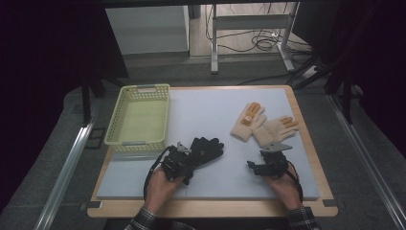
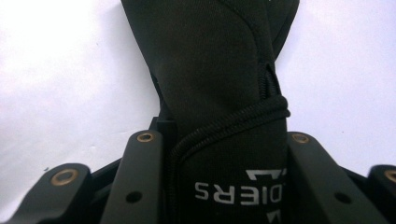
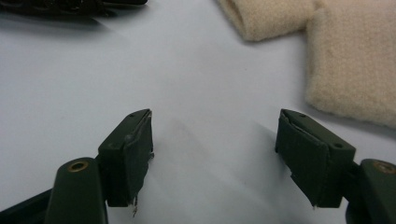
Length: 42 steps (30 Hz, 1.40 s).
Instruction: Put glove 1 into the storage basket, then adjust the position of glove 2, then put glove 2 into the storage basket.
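Black glove [image 1: 205, 149], low centre of the high view on the worktop [image 1: 215, 177], is pinched at its cuff by your left hand-held gripper [image 1: 184, 165], likely for the basket [image 1: 139, 120], while your right hand-held gripper [image 1: 261, 165] waits agape, empty.

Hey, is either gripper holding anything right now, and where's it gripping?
The left gripper grips the black glove at its cuff end; the right gripper holds nothing.

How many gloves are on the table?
3, maybe more: a black glove clamped in the left gripper, possibly hiding another beneath it, and two cream gloves side by side, touching, ahead of the right gripper.
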Tool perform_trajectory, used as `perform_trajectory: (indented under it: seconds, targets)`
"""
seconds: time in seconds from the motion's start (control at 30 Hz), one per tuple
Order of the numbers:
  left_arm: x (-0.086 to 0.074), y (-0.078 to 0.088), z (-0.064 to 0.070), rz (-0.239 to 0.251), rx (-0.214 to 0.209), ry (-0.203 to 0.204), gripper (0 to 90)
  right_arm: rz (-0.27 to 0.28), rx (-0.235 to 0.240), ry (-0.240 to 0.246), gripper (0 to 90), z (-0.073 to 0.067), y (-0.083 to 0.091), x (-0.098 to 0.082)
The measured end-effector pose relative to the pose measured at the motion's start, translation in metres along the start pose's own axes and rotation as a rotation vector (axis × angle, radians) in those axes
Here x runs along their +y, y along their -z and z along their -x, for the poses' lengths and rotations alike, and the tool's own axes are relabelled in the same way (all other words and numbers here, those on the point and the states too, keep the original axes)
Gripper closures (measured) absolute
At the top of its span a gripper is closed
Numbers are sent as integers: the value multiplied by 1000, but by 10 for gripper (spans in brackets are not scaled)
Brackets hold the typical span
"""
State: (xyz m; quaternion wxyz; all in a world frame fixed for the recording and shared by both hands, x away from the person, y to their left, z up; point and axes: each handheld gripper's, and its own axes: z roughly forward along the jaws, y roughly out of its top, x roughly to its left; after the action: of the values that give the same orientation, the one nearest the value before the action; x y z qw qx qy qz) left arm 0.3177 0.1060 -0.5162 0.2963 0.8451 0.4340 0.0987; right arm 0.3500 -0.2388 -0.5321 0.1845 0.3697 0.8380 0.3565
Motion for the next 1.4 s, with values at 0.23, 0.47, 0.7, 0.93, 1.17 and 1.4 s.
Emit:
perform_trajectory:
  seconds: [0.23, 0.47, 0.7, 0.93, 1.17, 1.4]
  targets:
    - [12, 9, -1, 15, -3, -1, 646, 0, 0, 0, 268, 0, 0, 0]
    - [27, 24, -3, 44, -3, 2, 644, 1, -2, 1, 267, 0, 0, 0]
    - [44, 34, -10, 57, 0, 11, 642, 1, -2, 2, 267, 0, 0, 0]
    - [55, 47, -23, 72, 8, 36, 642, 2, -2, 2, 267, 0, 0, 0]
    - [64, 60, -34, 85, 29, 50, 642, 2, -2, 2, 267, 0, 0, 0]
    - [70, 71, -47, 92, 48, 74, 640, 1, -1, 1, 267, 0, 0, 0]
